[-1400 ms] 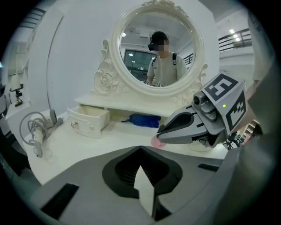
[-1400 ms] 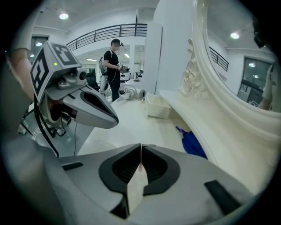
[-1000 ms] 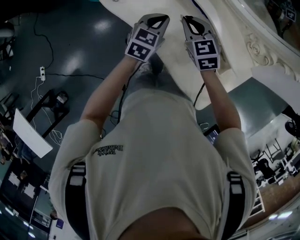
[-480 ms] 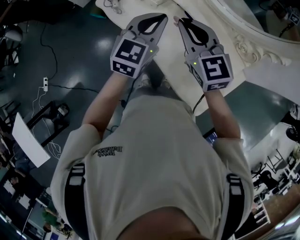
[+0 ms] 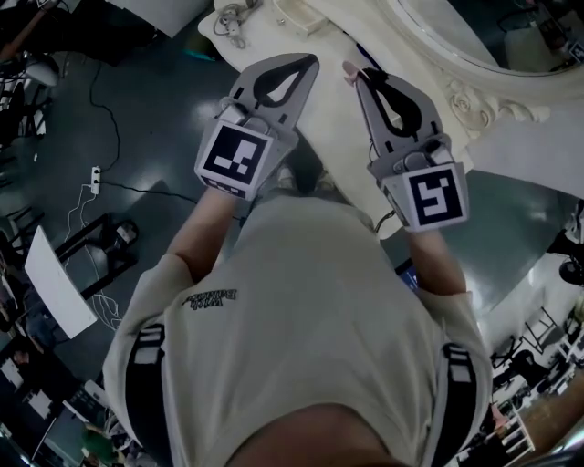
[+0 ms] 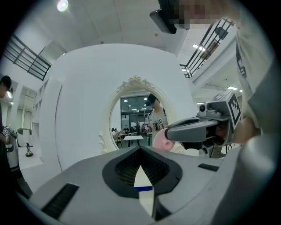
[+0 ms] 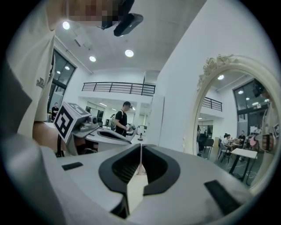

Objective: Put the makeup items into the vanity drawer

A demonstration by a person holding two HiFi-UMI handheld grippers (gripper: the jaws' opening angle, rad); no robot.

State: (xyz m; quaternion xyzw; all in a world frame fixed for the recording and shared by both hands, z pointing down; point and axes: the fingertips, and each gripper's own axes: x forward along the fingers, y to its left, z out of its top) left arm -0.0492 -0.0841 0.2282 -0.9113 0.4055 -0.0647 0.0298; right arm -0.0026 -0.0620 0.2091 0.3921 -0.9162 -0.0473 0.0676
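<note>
Both grippers are held up side by side in front of the person's chest, above the edge of the white vanity top point(image 5: 330, 55). My right gripper point(image 5: 358, 73) is shut on a small rounded pink makeup item point(image 5: 348, 68), which pokes out at its tip. The left gripper view shows that pink makeup item point(image 6: 162, 139) at the end of the right gripper point(image 6: 173, 135). My left gripper point(image 5: 308, 62) is shut with nothing seen between its jaws point(image 6: 141, 151). From the right gripper view point(image 7: 141, 148), the left gripper point(image 7: 115, 136) sits just to the left. No drawer is in view.
The ornate white mirror frame point(image 5: 479, 91) curves along the top right, and its oval mirror point(image 6: 136, 114) faces both grippers. Small white things and a cord point(image 5: 233, 18) lie at the far end of the vanity top. Dark floor with cables point(image 5: 100, 169) lies to the left.
Both grippers have come up toward the head camera and look larger and lower in the frame. More of the vanity top and mirror frame shows above them. Both stay shut.
</note>
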